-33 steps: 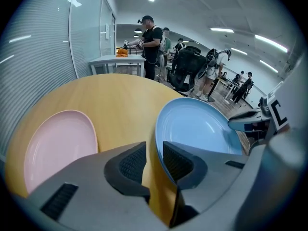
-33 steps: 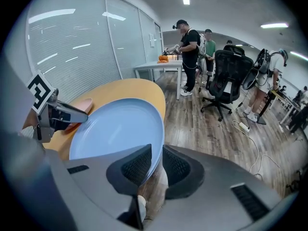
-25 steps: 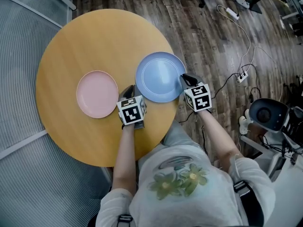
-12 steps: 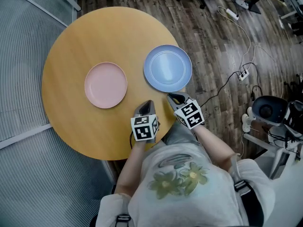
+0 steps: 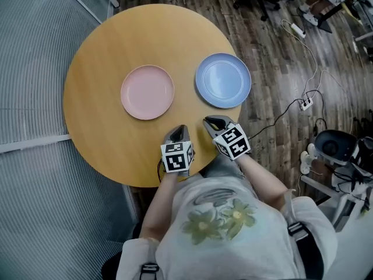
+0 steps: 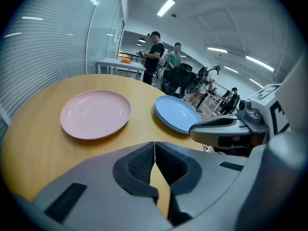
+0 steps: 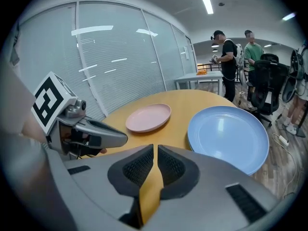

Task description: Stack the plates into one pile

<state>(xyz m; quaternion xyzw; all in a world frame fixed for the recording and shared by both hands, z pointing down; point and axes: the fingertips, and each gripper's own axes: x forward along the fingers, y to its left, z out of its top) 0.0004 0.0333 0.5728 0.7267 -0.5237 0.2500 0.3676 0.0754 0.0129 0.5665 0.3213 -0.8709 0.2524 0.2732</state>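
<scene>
A pink plate (image 5: 147,92) and a blue plate (image 5: 223,80) lie side by side, apart, on the round wooden table (image 5: 99,69). The blue one reaches to the table's right edge. My left gripper (image 5: 179,130) is shut and empty, low over the near edge, short of both plates. My right gripper (image 5: 211,122) is beside it, also shut and empty, its tip just short of the blue plate. In the left gripper view the jaws (image 6: 154,143) meet, with the pink plate (image 6: 95,113) and blue plate (image 6: 177,113) beyond. The right gripper view shows the closed jaws (image 7: 155,147) before the blue plate (image 7: 227,136).
A glass wall with blinds (image 5: 35,144) curves round the table's left side. On the wooden floor to the right lie a power strip (image 5: 305,104) and cables. People (image 7: 226,61) and office chairs stand in the room beyond the table.
Both grippers have drawn back from the sides of the blue plate to the table's near edge. The two plates stay flat and apart on the table.
</scene>
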